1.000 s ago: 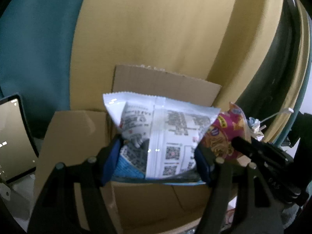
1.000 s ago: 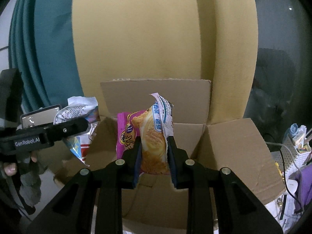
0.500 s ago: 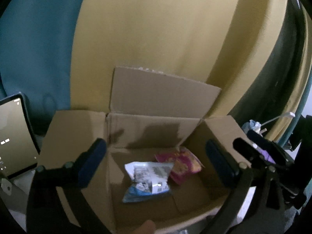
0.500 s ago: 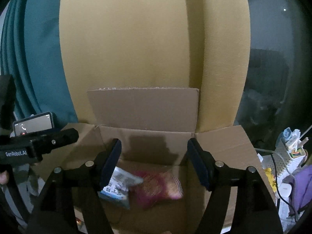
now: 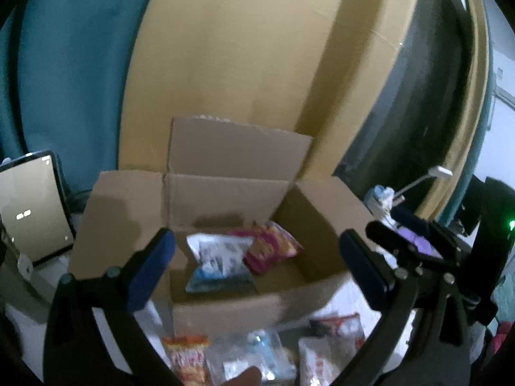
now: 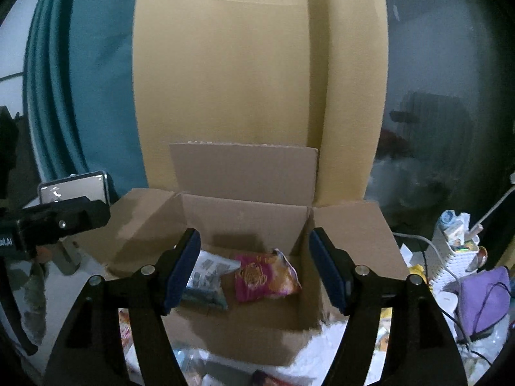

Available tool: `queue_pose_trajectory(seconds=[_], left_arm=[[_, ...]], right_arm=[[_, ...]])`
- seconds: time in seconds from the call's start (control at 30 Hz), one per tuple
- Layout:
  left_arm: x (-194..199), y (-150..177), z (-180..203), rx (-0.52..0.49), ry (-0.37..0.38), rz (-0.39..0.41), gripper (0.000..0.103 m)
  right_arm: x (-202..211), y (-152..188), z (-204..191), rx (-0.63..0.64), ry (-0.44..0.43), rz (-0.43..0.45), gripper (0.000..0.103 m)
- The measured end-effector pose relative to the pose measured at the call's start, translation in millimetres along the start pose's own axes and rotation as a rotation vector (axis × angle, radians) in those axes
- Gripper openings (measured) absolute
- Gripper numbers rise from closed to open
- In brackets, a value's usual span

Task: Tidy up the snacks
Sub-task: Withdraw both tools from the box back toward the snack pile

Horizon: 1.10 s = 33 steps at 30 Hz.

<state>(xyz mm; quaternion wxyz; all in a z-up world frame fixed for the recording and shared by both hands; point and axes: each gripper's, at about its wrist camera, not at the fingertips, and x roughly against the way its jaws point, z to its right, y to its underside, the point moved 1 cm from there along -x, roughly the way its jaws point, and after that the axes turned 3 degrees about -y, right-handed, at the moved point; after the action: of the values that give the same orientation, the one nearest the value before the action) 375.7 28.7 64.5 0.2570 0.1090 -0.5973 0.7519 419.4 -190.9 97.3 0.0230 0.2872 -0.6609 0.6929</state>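
I see teal curtain (image 5: 64, 74) and a tall yellow panel (image 6: 244, 74) behind the white surface (image 5: 351, 299). Ahead of both, the open cardboard box (image 6: 244, 215) holds a white-blue snack packet (image 5: 219, 262) touching a magenta snack packet (image 6: 262, 276). My left hand-held gripper (image 5: 257, 268) and right hand-held gripper (image 6: 254, 275) are spread, empty. More snack packets (image 5: 190, 358) lie below the left one.

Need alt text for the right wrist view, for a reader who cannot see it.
An open claw hangs empty over an open cardboard box holding two snack packets: a white-and-blue packet beside a purple packet. A yellow curtain hangs behind.
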Motion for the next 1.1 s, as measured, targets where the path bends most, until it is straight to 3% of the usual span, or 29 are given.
queue_pose_trajectory(seconds=[0.4,0.63,1.1], left_arm=[[49.6,59.0,24.1,-0.013,0.057,-0.042,0.103],[64.9,101.2,33.6,-0.011,0.054,-0.085,0.103],[65.6,191.6,47.0,0.029,0.033,-0.249,0.102]], right_arm=[[76.4,40.9,-5.6,0.039,-0.013,-0.015,0.073],[114.0,79.6,-2.6,0.033,-0.006,-0.036,0.073],[141.6,175.1,1.6,0.034,-0.064,-0.188,0.073]])
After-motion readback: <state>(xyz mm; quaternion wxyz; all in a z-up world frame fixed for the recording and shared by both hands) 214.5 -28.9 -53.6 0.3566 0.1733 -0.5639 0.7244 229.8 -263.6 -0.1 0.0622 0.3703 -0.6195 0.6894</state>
